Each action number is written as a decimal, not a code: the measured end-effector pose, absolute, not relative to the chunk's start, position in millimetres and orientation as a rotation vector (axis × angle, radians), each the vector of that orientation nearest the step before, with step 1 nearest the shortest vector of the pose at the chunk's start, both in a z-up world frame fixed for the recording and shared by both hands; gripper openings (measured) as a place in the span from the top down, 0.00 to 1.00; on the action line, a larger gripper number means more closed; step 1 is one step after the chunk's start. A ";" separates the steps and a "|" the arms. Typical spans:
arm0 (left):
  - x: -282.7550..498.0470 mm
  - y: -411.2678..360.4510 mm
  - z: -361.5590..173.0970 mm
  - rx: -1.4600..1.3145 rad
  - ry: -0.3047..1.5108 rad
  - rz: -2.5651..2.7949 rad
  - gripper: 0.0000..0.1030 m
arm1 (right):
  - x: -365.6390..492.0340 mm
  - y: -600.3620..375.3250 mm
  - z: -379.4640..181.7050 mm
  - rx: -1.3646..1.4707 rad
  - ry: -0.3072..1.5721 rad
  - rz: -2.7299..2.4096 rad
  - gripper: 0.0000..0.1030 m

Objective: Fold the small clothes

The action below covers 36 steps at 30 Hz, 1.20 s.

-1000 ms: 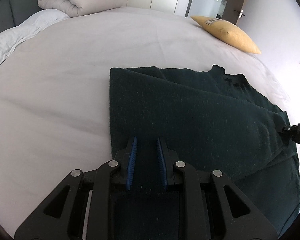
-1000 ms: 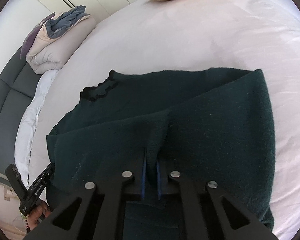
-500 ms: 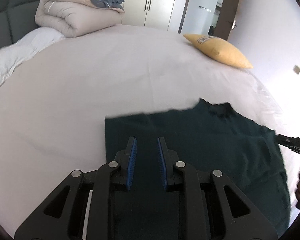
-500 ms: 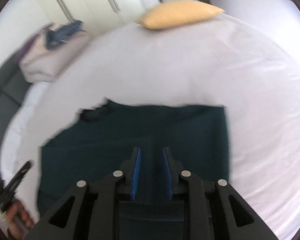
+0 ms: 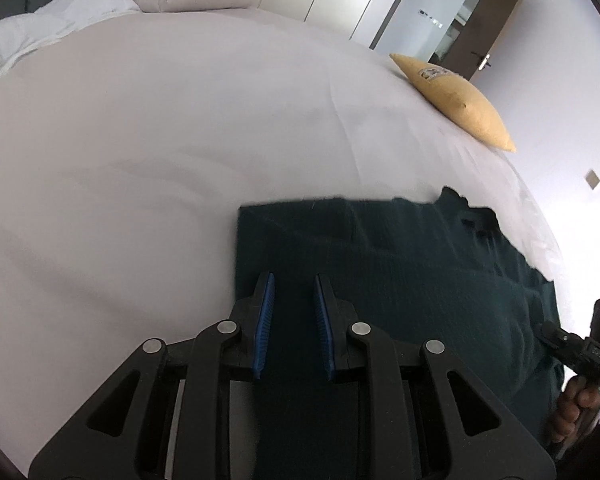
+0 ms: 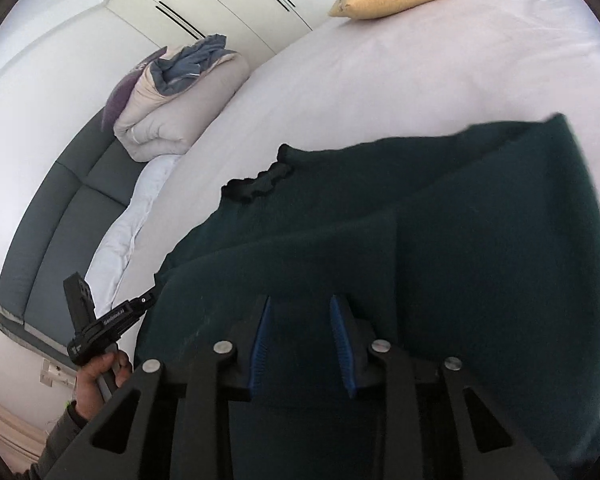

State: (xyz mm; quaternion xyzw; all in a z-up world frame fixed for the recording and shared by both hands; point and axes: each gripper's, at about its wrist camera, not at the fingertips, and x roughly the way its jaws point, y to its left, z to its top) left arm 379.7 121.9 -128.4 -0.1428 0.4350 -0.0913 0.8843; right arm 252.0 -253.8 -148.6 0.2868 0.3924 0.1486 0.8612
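The dark green sweater (image 6: pixel 440 240) lies folded on the white bed (image 5: pixel 180 140), its frilled collar toward the headboard side. The right gripper (image 6: pixel 302 344) hovers over its near edge, jaws just opened, nothing between the blue pads. The left gripper (image 5: pixel 292 320) stands slightly apart above the other end; it seems clear of the blurred cloth. 1 yellow pillow (image 5: pixel 456 108) rests well apart.

Bedroom, bed (image 5: pixel 180 140), wardrobe (image 6: pixel 220 0), folded duvet (image 6: pixel 180 120)
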 end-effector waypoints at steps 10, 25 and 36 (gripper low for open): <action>207.4 151.4 -108.4 -0.307 0.983 -0.177 0.75 | 86.8 -273.3 -114.9 0.480 0.784 0.168 0.32; 24.8 188.9 -122.7 -0.515 1.146 -0.352 0.20 | -70.6 -301.4 -145.4 0.632 0.816 0.170 0.27; 2.1 207.4 -151.6 -0.744 1.232 -0.577 0.21 | -85.0 -310.1 -153.5 0.766 0.819 0.238 0.28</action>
